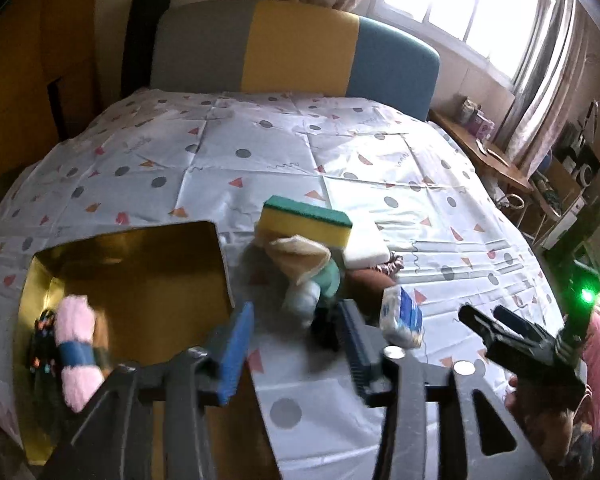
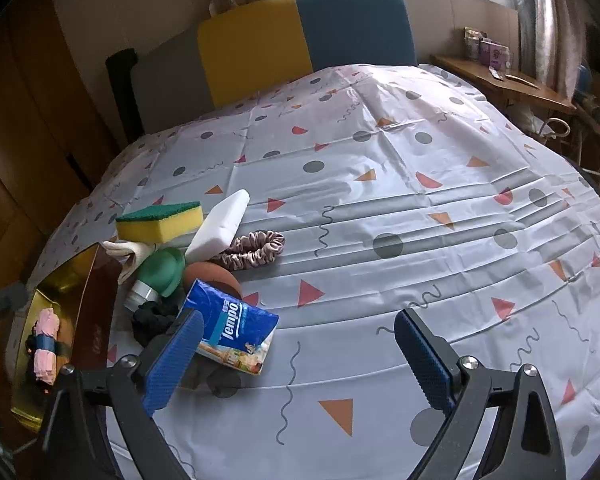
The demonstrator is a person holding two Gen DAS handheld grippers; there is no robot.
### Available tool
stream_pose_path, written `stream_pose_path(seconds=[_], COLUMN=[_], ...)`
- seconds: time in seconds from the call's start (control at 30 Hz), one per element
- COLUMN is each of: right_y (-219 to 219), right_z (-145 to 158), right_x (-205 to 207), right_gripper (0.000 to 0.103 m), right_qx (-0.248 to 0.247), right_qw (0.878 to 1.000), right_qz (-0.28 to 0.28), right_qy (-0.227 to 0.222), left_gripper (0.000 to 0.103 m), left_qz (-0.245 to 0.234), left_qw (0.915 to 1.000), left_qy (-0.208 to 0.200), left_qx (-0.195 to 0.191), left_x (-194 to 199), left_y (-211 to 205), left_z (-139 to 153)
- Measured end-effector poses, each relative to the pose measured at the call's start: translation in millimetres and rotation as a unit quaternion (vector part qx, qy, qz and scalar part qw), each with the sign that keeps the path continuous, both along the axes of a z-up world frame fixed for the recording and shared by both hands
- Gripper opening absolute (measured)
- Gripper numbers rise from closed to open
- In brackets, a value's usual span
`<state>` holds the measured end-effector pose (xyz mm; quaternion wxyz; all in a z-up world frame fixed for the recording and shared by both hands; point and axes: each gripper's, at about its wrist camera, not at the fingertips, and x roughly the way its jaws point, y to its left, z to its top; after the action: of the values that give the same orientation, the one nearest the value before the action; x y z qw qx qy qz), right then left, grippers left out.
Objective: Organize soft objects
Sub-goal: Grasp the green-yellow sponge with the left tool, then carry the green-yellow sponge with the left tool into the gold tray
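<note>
A pile of soft things lies on the patterned tablecloth (image 2: 380, 200): a yellow-green sponge (image 1: 305, 225), a white sponge (image 2: 220, 224), a beige cloth (image 1: 300, 258), a pink scrunchie (image 2: 252, 249), a black scrunchie (image 2: 154, 320) and a blue tissue pack (image 2: 236, 324). A pink rolled towel (image 1: 76, 346) with a blue band rests in the gold box (image 1: 140, 280). My left gripper (image 1: 296, 346) hovers open between box and pile, holding nothing. My right gripper (image 2: 300, 360) stands wide open, its left pad (image 2: 176, 356) beside the tissue pack.
A green-capped bottle (image 2: 160, 272) and a brown round thing (image 2: 216, 276) sit in the pile. A chair back (image 1: 300, 48) in grey, yellow and blue stands behind the table. A wooden side table (image 2: 512, 84) with small items is at the right, under the window.
</note>
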<state>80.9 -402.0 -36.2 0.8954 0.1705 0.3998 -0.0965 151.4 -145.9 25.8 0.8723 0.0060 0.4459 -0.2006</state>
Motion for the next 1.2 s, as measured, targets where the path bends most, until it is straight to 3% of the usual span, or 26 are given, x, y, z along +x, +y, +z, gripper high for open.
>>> stream_pose_path(seconds=[0.07, 0.13, 0.2, 0.33, 0.4, 0.67, 0.87, 0.97, 1.03, 1.07, 1.1, 1.13, 1.17, 1.2], right_y=[-1.1, -3.0, -4.3, -5.8, -7.1, -11.9, -14.0, -15.1, -16.3, -17.2, -17.2, -17.6, -18.1, -18.0], right_z=[0.5, 0.6, 0.7, 0.8, 0.9, -1.9, -5.5, -7.1, -7.8, -8.6, -8.9, -9.6, -10.2, -10.5], right_x=[-0.1, 0.4, 0.7, 0.7, 1.1, 3.4, 5.8, 5.8, 6.0, 6.1, 6.1, 6.1, 6.7, 6.9], right_gripper=[0.097, 0.098, 0.098, 0.098, 0.098, 0.099, 0.100, 0.100, 0.100, 0.100, 0.100, 0.100, 0.100, 0.100], right_qx=[0.004, 0.008, 0.013, 0.022, 0.025, 0.046, 0.054, 0.057, 0.059, 0.060, 0.061, 0.062, 0.062, 0.062], right_qw=[1.000, 1.000, 1.000, 1.000, 1.000, 0.999, 0.998, 0.998, 0.998, 0.998, 0.998, 0.998, 0.998, 0.998], right_qz=[-0.001, -0.003, -0.002, -0.001, -0.002, -0.004, -0.006, -0.008, -0.010, -0.012, -0.013, -0.014, -0.014, -0.014], right_qy=[-0.001, -0.002, -0.002, -0.003, -0.003, 0.001, 0.011, 0.013, 0.013, 0.014, 0.015, 0.015, 0.016, 0.017], left_gripper=[0.070, 0.070, 0.080, 0.090, 0.103, 0.103, 0.103, 0.103, 0.098, 0.081, 0.077, 0.074, 0.058, 0.052], left_qz=[-0.002, -0.012, -0.021, -0.050, -0.057, -0.082, -0.117, -0.122, -0.121, -0.121, -0.120, -0.118, -0.115, -0.114], left_qw=[0.9999, 0.9998, 0.9995, 0.9965, 0.9955, 0.9921, 0.9886, 0.9870, 0.9848, 0.9843, 0.9844, 0.9867, 0.9885, 0.9893], left_qy=[0.002, 0.002, -0.002, -0.019, -0.018, 0.012, 0.009, 0.034, 0.026, 0.020, 0.012, 0.014, 0.014, 0.009], left_qx=[0.016, 0.018, 0.022, 0.063, 0.073, 0.094, 0.095, 0.099, 0.122, 0.127, 0.129, 0.111, 0.098, 0.090], left_x=[12.0, 22.5, 30.9, 59.0, 71.6, 115.0, 124.6, 131.5, 130.2, 129.2, 128.3, 127.7, 126.9, 124.1], left_y=[-10.8, -23.9, -35.5, -65.1, -72.0, -88.3, -105.9, -113.6, -117.4, -117.4, -115.9, -111.5, -107.4, -104.2], left_z=[-1.3, -1.6, -1.7, -5.7, -8.9, -40.9, -52.9, -66.8, -73.5, -74.6, -73.7, -70.6, -67.8, -63.9])
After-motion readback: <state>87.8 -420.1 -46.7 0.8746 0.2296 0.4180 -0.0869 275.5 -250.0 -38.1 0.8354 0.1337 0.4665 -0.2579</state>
